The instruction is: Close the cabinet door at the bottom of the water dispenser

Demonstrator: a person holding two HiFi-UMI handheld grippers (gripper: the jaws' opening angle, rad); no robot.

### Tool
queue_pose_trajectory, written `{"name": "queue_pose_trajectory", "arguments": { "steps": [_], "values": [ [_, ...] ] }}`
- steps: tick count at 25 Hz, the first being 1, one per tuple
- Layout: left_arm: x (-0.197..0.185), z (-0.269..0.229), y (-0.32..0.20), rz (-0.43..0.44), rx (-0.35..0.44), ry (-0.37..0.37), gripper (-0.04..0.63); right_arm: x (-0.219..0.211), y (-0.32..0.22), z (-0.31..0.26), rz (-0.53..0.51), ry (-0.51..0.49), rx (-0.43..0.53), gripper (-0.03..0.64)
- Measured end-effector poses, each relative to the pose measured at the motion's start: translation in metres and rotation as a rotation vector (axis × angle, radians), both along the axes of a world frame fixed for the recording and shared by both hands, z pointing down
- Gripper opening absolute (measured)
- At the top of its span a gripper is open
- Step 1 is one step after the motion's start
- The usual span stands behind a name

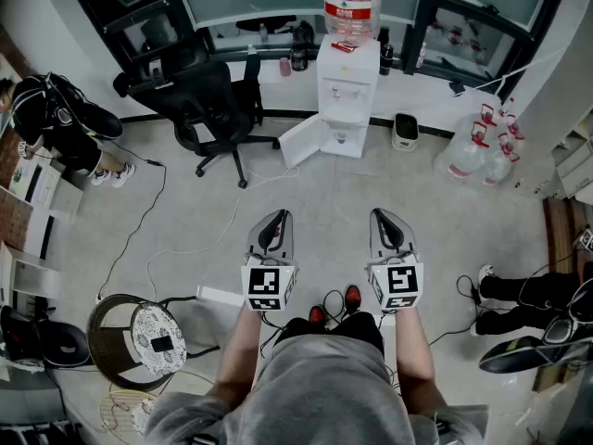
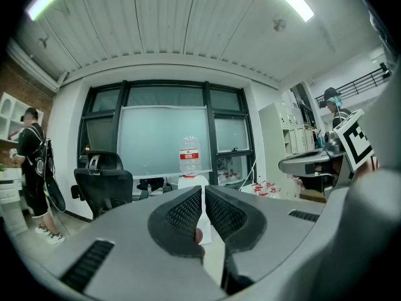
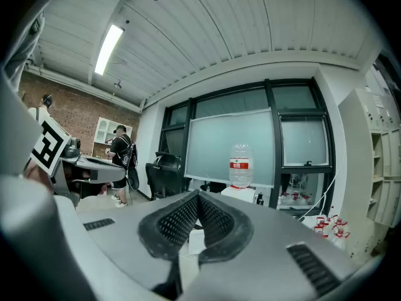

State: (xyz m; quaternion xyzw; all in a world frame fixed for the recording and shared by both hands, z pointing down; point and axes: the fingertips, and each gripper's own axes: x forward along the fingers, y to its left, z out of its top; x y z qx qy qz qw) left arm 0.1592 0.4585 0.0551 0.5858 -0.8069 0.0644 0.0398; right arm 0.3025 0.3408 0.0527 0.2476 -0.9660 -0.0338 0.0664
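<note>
The dispenser (image 1: 347, 86) stands at the far edge of the floor (image 1: 324, 207), against the window wall and well ahead of me. Its bottom door (image 1: 301, 144) hangs open, swung out to the left of the cabinet (image 1: 345, 128).

I judge the door to be a thin, stiff, light panel that turns freely on its hinge, so it needs a push, not a grip. I'd press near its free left edge, far from the hinge, where little force is enough. The smooth white face may be slippery, so a flat contact looks safer than a glancing one. A hard shove could rock the dispenser with the bottle (image 1: 352, 3) on top.

Something small sits inside the cabinet, but I cannot tell what. I cannot read the bottle's water level either. More jugs (image 1: 468, 160) stand on the floor by the right wall.

The left gripper (image 1: 278, 216) and right gripper (image 1: 381, 215) point roughly level toward the dispenser. Both have their jaws closed on nothing.
</note>
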Motion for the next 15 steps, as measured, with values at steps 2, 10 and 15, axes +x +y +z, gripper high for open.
{"name": "queue_pose_trajectory", "arguments": {
  "steps": [2, 10, 15],
  "values": [
    [-0.005, -0.001, 0.001, 0.001, 0.007, -0.003, 0.037, -0.003, 0.001, 0.001, 0.003, -0.01, -0.001, 0.017],
    [-0.02, -0.003, 0.008, 0.003, 0.006, -0.016, 0.037, -0.02, 0.006, 0.0, -0.001, -0.027, -0.004, 0.017],
    [-0.039, -0.005, 0.009, -0.011, 0.008, -0.027, 0.037, -0.04, 0.005, -0.001, -0.016, -0.036, 0.001, 0.017]
  ]
}}
